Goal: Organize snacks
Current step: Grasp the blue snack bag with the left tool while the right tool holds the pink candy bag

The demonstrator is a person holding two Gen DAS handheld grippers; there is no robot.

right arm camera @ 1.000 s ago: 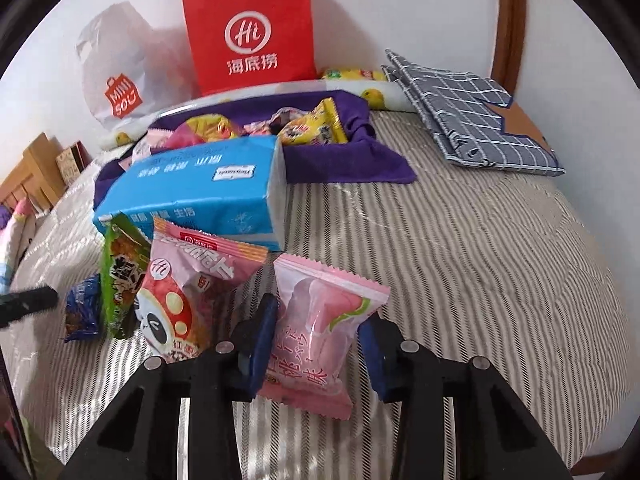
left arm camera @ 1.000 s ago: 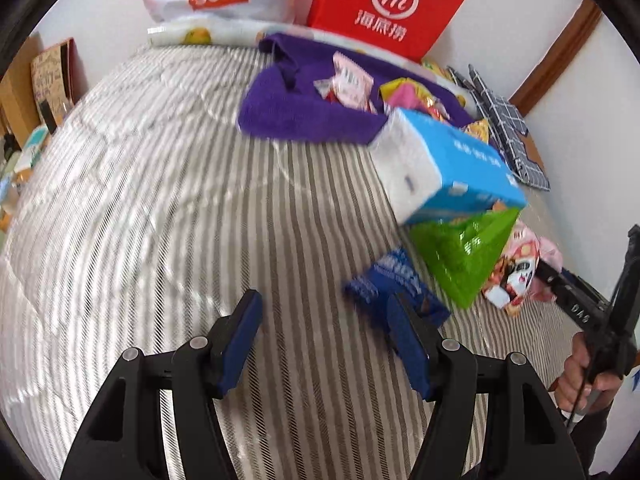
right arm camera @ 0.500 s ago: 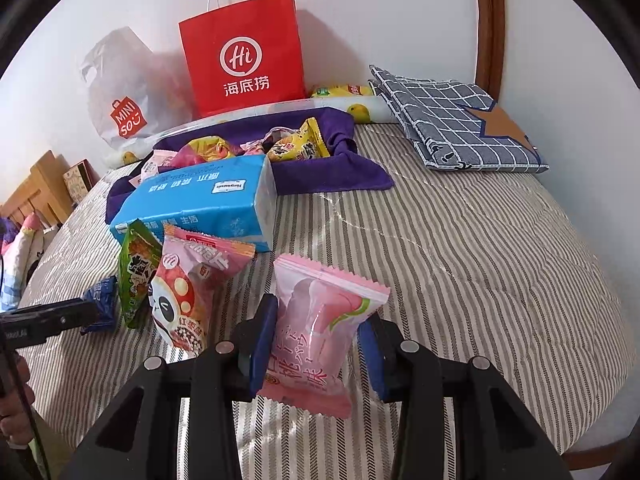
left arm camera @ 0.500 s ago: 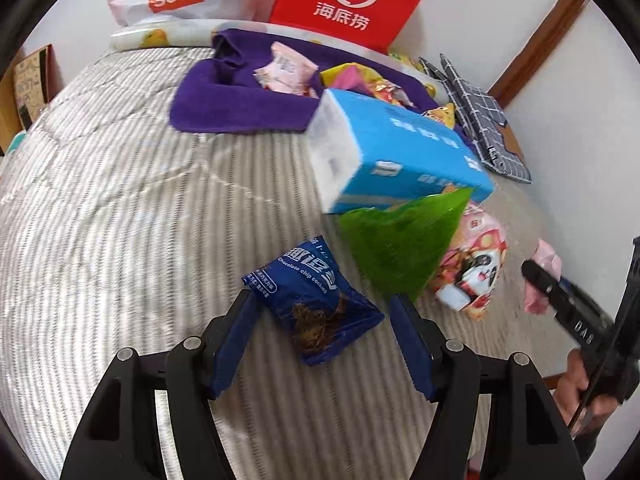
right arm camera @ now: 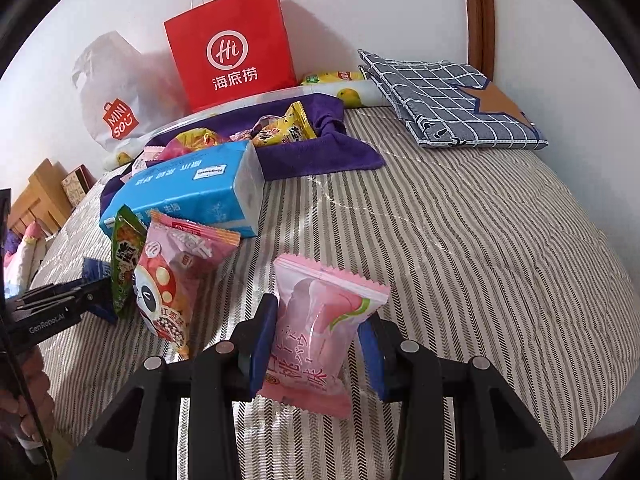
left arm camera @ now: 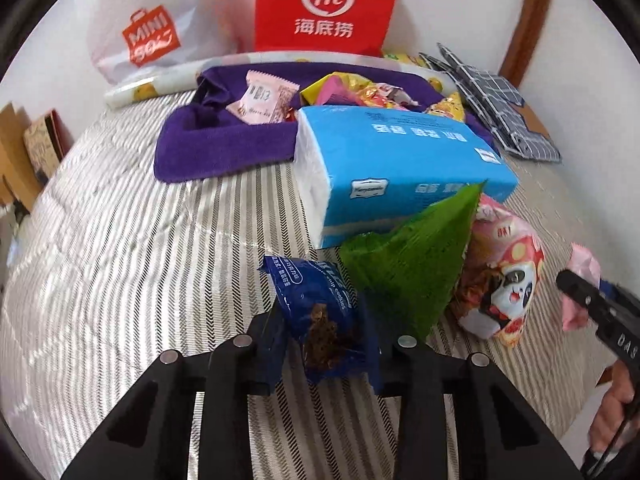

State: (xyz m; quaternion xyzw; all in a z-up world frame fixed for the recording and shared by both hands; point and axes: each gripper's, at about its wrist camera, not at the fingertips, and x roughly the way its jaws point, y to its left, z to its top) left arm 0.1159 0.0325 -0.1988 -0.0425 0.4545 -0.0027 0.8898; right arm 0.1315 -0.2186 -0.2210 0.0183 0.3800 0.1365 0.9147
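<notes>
Crinkled blue cookie packet, pink peach packet

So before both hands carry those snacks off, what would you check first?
1. Left tool shut on the blue cookie packet: ok.
2. Right tool shut on the pink peach packet: ok.
3. Blue packet lifted off the bed: cannot tell.
4. Green packet leaning close beside the blue one, may get dragged: not ok.
5. Purple cloth with snacks in plain view: ok.
</notes>
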